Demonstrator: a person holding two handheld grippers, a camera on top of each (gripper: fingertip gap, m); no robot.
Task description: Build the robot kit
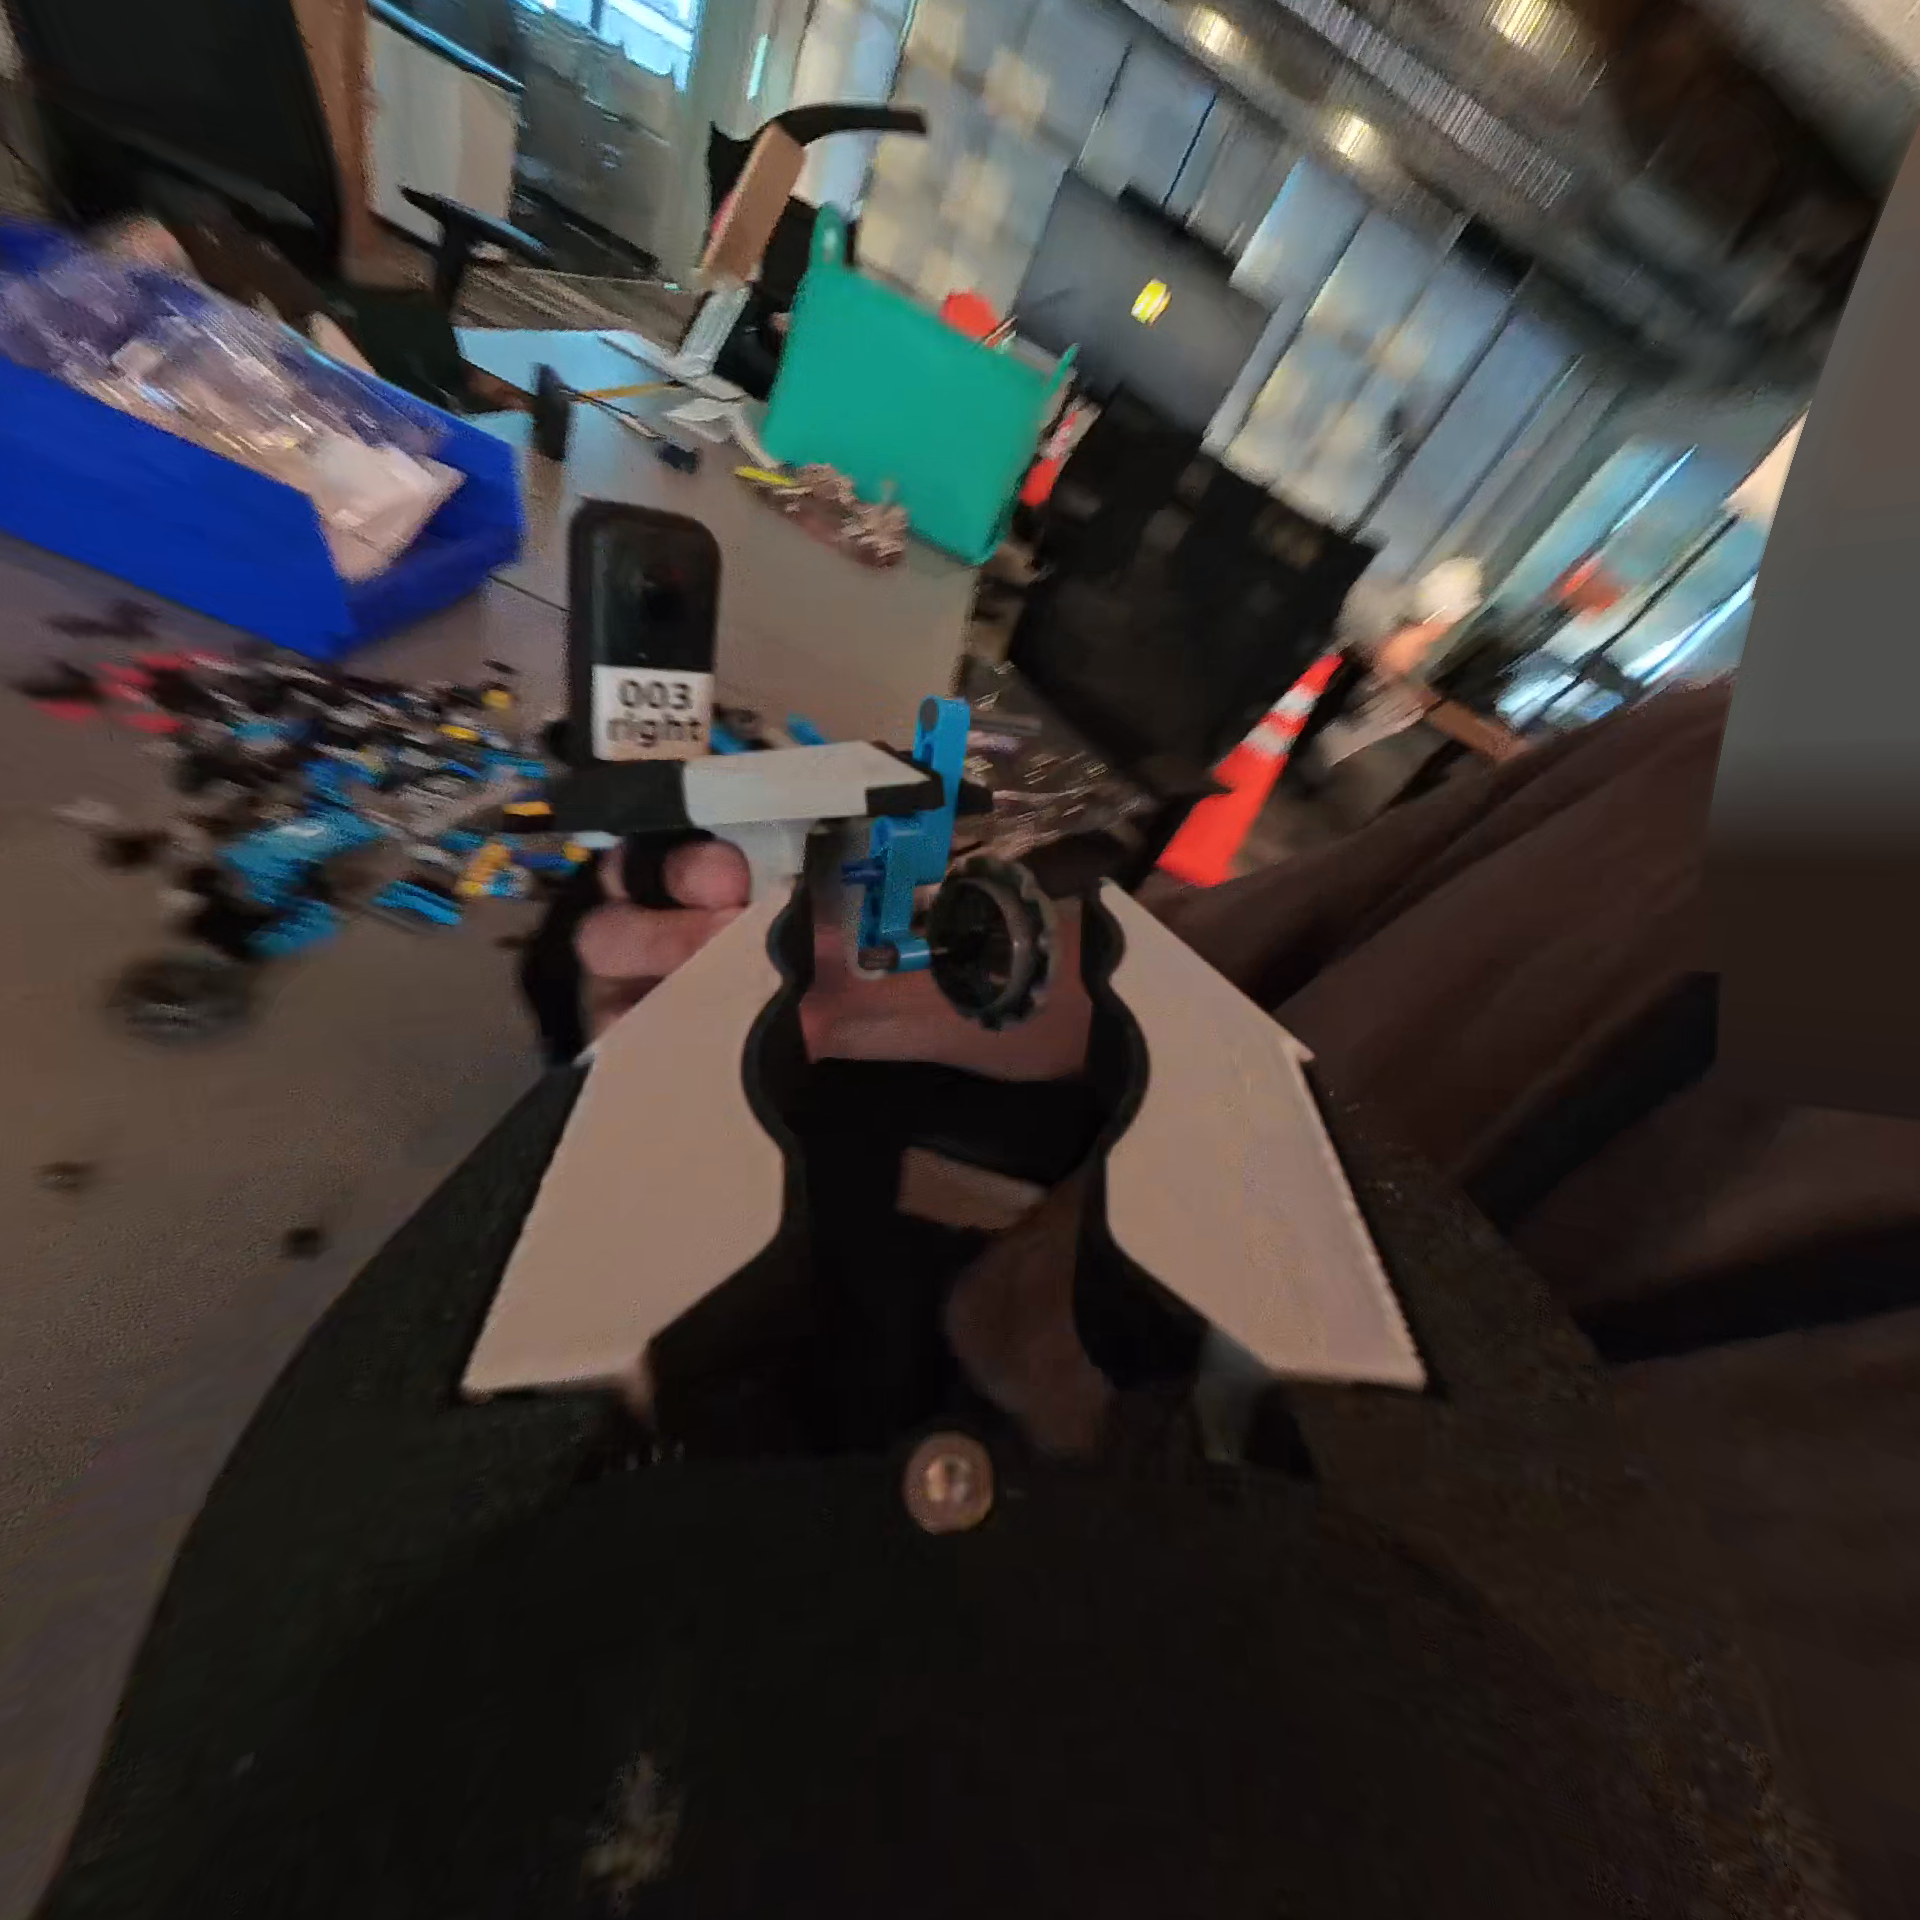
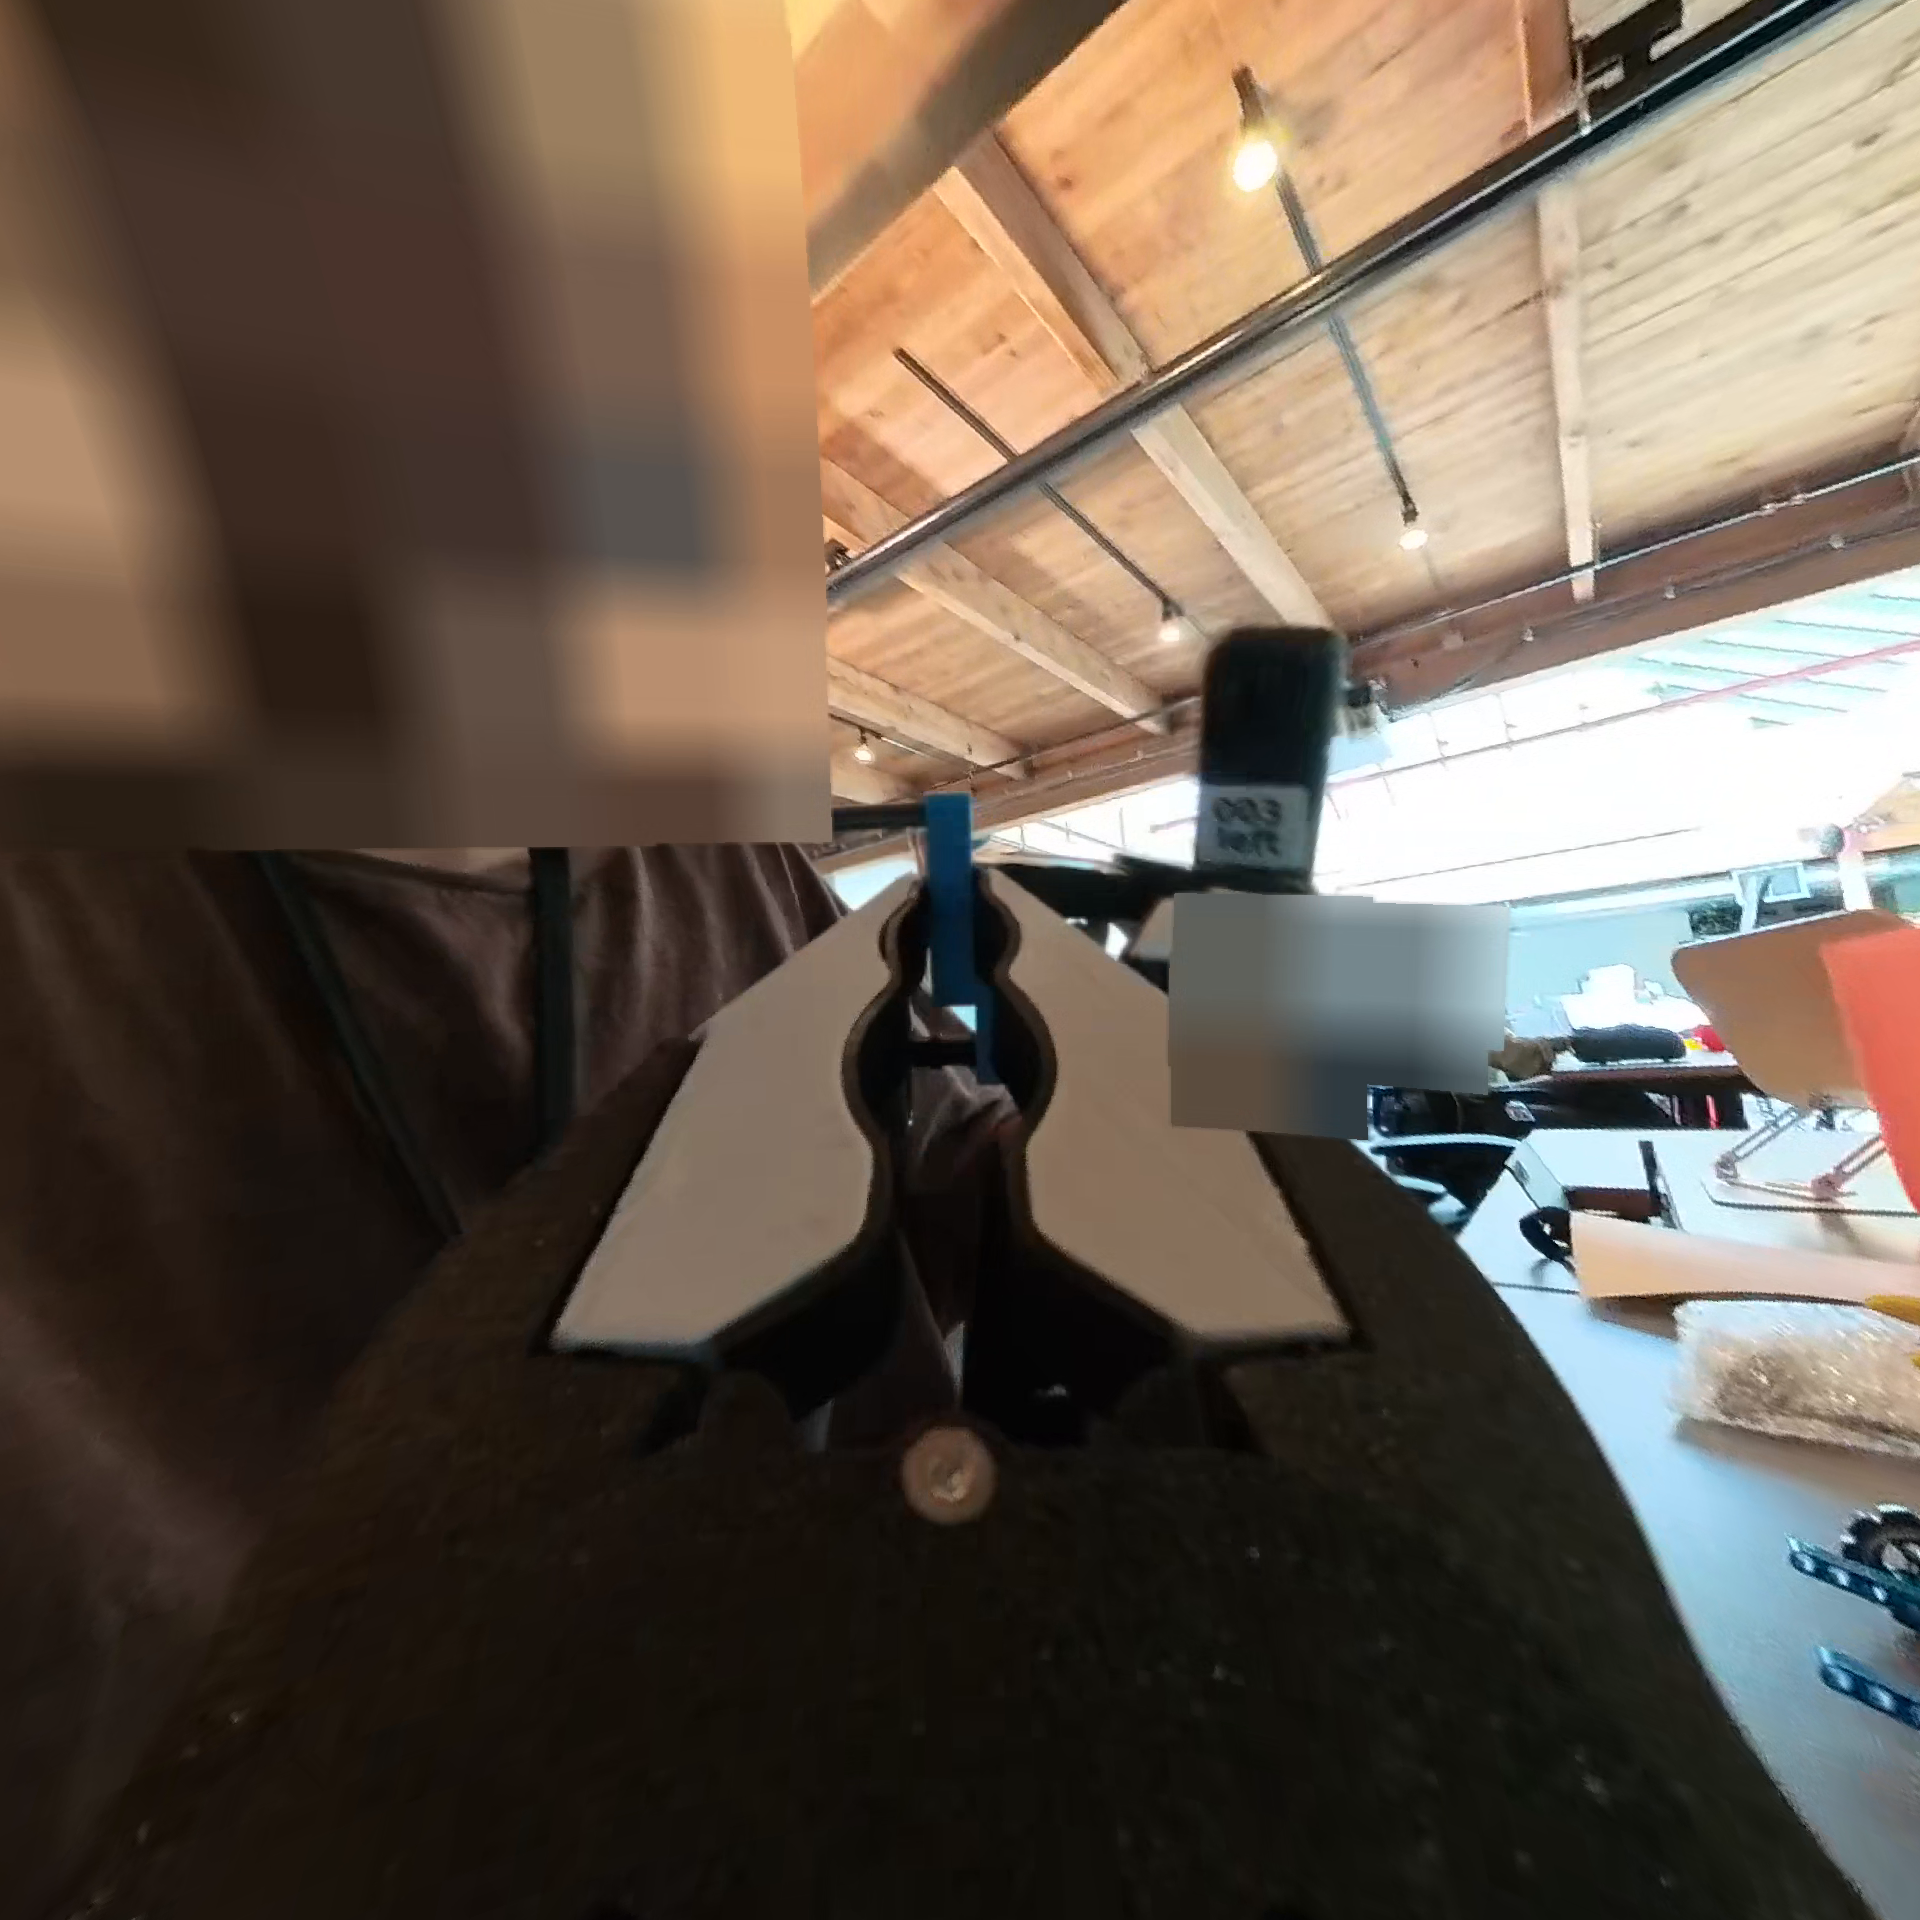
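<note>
In the left wrist view a small blue toy beam assembly (image 1: 904,852) with a black toothed wheel (image 1: 987,940) on its axle hangs in the air. My right gripper (image 1: 935,795) reaches in from the left and is shut on the top of the blue beam. My left gripper (image 1: 940,914) is open, its white fingers (image 1: 686,1122) standing on either side of the wheel and apart from it. In the right wrist view my right gripper (image 2: 951,883) pinches the blue beam (image 2: 951,914) upright at its tips. The left gripper's black camera body (image 2: 1262,748) shows just to the right.
A grey table (image 1: 208,1195) carries a heap of blue and black toy parts (image 1: 312,810), a loose black wheel (image 1: 182,997) and a blue bin (image 1: 208,499). A green panel (image 1: 904,416) and an orange cone (image 1: 1247,790) stand beyond. A bag of small parts (image 2: 1797,1371) lies at the right. The tips of both grippers are at nearly the same place.
</note>
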